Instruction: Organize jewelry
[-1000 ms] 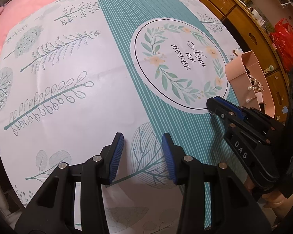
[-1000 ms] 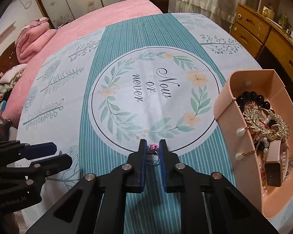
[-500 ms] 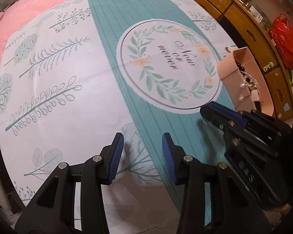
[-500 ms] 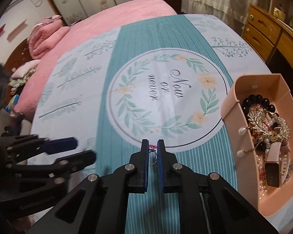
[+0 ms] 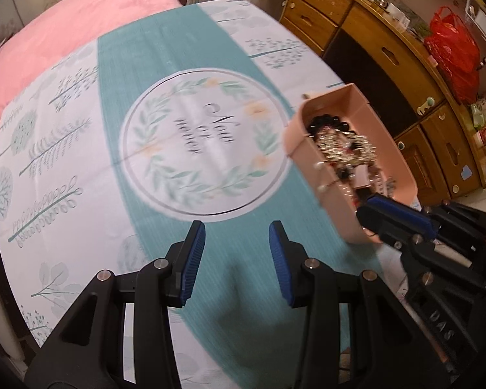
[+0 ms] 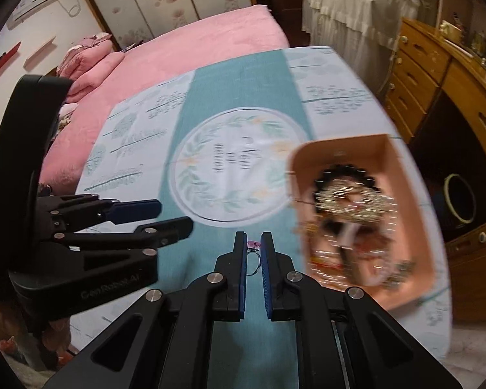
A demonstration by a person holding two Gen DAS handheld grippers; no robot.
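My right gripper (image 6: 252, 243) is shut on a small silver ring with a pink stone (image 6: 253, 253), held above the teal stripe of the tablecloth, left of the pink jewelry tray (image 6: 414, 227). The tray holds a gold brooch (image 6: 350, 201), black beads and several other pieces. My left gripper (image 5: 236, 259) is open and empty above the cloth; it shows at the left of the right wrist view (image 6: 158, 217). The right gripper shows in the left wrist view (image 5: 372, 217) near the tray's near end (image 5: 307, 123).
The table carries a teal and white cloth (image 5: 191, 58) with a round wreath print. A pink bed (image 6: 194, 42) lies behind it. Wooden drawers (image 5: 388, 48) stand to the right, with a red bag (image 5: 453, 45) on top.
Both grippers have risen and swung right toward the tray. The right gripper still holds the ring and is now closer to the tray. The left stays open.
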